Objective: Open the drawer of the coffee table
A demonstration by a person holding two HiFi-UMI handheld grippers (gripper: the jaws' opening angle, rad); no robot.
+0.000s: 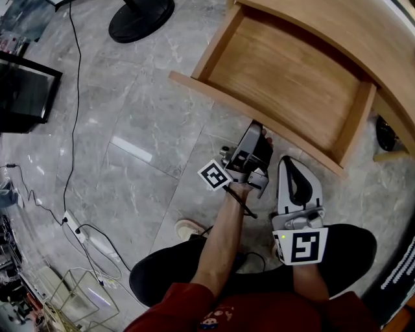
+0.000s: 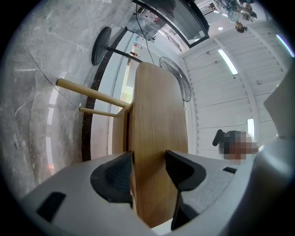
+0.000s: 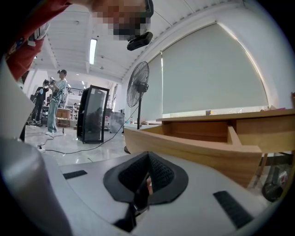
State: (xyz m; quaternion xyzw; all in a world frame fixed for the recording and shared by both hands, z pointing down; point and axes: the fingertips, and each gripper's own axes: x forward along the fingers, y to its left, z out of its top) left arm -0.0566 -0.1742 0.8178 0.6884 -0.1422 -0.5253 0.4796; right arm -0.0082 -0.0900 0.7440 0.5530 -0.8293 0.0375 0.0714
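The coffee table (image 1: 369, 29) stands at the upper right of the head view, and its wooden drawer (image 1: 285, 78) is pulled far out, with bare boards inside. My left gripper (image 1: 258, 133) reaches up to the drawer front's (image 1: 214, 89) near edge. In the left gripper view the wooden drawer front (image 2: 156, 115) fills the gap between the jaws, and the left gripper (image 2: 149, 159) is shut on it. My right gripper (image 1: 293, 165) hangs just short of the drawer, shut with nothing held. From the right gripper (image 3: 147, 177), the open drawer (image 3: 193, 147) shows side-on.
A fan base (image 1: 141, 18) stands on the marble floor at the top, a black cabinet (image 1: 23, 94) at the left. A power strip (image 1: 81, 230), cables and a wire basket (image 1: 84, 295) lie lower left. My knees are below. A standing fan (image 3: 139, 85) and people (image 3: 55, 99) stand far off.
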